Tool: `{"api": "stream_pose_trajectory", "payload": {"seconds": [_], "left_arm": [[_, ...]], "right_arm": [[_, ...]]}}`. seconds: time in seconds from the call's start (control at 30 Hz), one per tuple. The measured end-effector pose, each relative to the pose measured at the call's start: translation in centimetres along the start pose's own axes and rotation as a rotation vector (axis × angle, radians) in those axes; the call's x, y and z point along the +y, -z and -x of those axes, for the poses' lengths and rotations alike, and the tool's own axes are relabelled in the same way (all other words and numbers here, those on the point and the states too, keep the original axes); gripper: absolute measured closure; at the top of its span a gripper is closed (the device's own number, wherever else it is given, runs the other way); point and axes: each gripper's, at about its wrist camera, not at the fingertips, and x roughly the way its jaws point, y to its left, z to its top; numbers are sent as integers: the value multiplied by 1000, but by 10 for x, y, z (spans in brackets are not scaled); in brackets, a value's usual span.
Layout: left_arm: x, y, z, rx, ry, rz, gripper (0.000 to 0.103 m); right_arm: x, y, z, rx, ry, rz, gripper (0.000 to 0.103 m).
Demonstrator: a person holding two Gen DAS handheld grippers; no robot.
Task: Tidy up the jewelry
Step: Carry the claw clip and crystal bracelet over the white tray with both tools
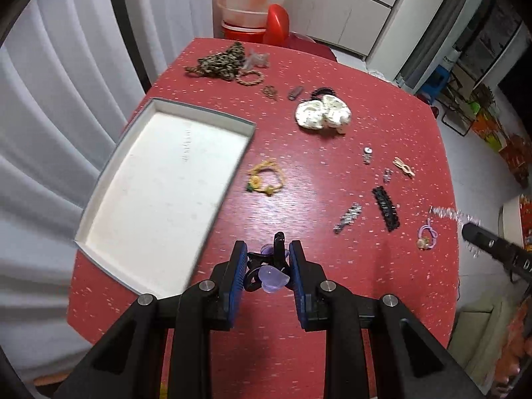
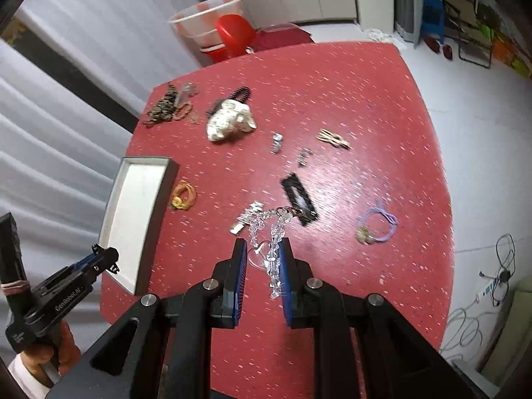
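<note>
My left gripper is shut on a black hair claw with purple hearts, held above the red table, just right of the white tray. My right gripper is shut on a clear crystal chain that dangles over the table. In the left wrist view the right gripper shows at the right edge with the chain. The left gripper also shows in the right wrist view by the tray.
Loose on the table: a yellow bracelet, a white scrunchie, a black clip, a silver clip, a purple hair tie, a beige clip and a dark bead pile. Buckets stand beyond the far edge.
</note>
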Motion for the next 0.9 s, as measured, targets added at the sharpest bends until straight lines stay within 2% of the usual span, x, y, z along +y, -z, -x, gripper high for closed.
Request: {"api": "stream_pose_trajectory", "payload": {"seconds": [0.2, 0.47, 0.63, 0.9], "left_arm": [[55, -8, 0, 5, -16, -14, 75], [133, -19, -14, 1, -77, 22, 75], [170, -17, -35, 16, -113, 38, 75], [198, -17, -73, 25, -144, 45, 75]], "right_arm": [[61, -8, -13, -23, -6, 32, 83], [156, -20, -48, -19, -70, 119, 83], [214, -19, -82, 18, -125, 200, 83], [265, -4, -151, 126, -170, 256, 83]]}}
